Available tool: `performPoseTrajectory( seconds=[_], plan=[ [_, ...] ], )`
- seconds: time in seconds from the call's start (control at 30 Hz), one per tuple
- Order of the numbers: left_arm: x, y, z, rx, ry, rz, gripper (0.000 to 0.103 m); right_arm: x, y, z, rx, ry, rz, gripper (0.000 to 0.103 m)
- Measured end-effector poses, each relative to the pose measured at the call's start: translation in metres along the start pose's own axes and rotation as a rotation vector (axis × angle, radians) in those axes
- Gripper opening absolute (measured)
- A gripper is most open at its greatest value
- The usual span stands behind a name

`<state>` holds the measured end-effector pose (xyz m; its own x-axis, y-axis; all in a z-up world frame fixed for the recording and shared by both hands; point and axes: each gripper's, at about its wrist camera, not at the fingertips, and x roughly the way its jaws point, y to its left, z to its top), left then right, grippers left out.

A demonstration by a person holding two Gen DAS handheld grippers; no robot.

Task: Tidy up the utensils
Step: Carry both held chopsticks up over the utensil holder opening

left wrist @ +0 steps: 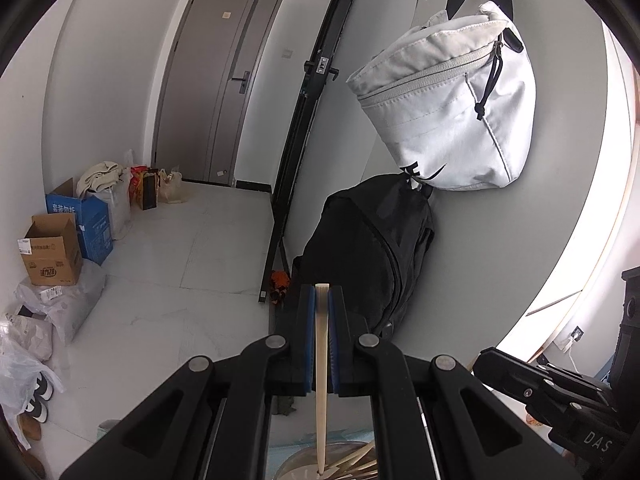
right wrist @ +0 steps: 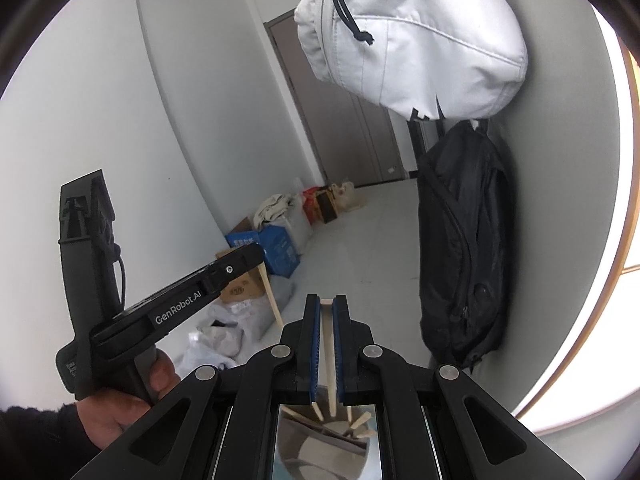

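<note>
My left gripper [left wrist: 322, 292] is shut on a pale wooden chopstick [left wrist: 321, 380] that hangs straight down between its blue pads. The stick's tip reaches a round metal holder [left wrist: 296, 466] at the bottom edge, where several more chopsticks [left wrist: 356, 462] lie. My right gripper [right wrist: 327, 302] is shut on a second pale chopstick [right wrist: 329, 360], also pointing down toward the holder [right wrist: 316, 452] with other sticks in it. In the right wrist view the left gripper [right wrist: 256, 258] shows at the left, gripped by a hand [right wrist: 120, 404], its chopstick [right wrist: 272, 300] slanting down.
A white bag [left wrist: 452, 108] hangs on the wall above a black backpack [left wrist: 372, 248]. Cardboard boxes [left wrist: 52, 256], plastic bags and shoes line the floor at the left. A grey door [left wrist: 216, 80] stands at the far end, with a black folded frame [left wrist: 304, 128] beside it.
</note>
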<state>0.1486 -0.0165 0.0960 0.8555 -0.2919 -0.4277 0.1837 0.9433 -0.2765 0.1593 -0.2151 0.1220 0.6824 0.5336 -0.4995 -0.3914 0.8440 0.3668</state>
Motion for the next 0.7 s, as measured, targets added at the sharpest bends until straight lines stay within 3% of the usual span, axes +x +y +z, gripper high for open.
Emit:
performPoseTrajectory(
  seconds=[0.27, 0.37, 0.57, 0.7],
  plan=[
    [-0.001, -0.002, -0.012, 0.044, 0.030, -0.071, 0.002, 0.017, 0.004, -0.018, -0.028, 0.074, 0.007, 0.006],
    [0.001, 0.001, -0.013, 0.042, 0.102, -0.108, 0.002, 0.024, 0.003, -0.026, -0.014, 0.105, 0.014, 0.009],
    [-0.002, 0.004, -0.016, 0.057, 0.171, -0.141, 0.003, 0.027, -0.004, -0.044, 0.050, 0.148, 0.045, 0.009],
    [0.010, 0.004, -0.028, 0.037, 0.287, -0.179, 0.003, 0.020, 0.000, -0.054, 0.053, 0.151, 0.034, 0.010]
  ],
)
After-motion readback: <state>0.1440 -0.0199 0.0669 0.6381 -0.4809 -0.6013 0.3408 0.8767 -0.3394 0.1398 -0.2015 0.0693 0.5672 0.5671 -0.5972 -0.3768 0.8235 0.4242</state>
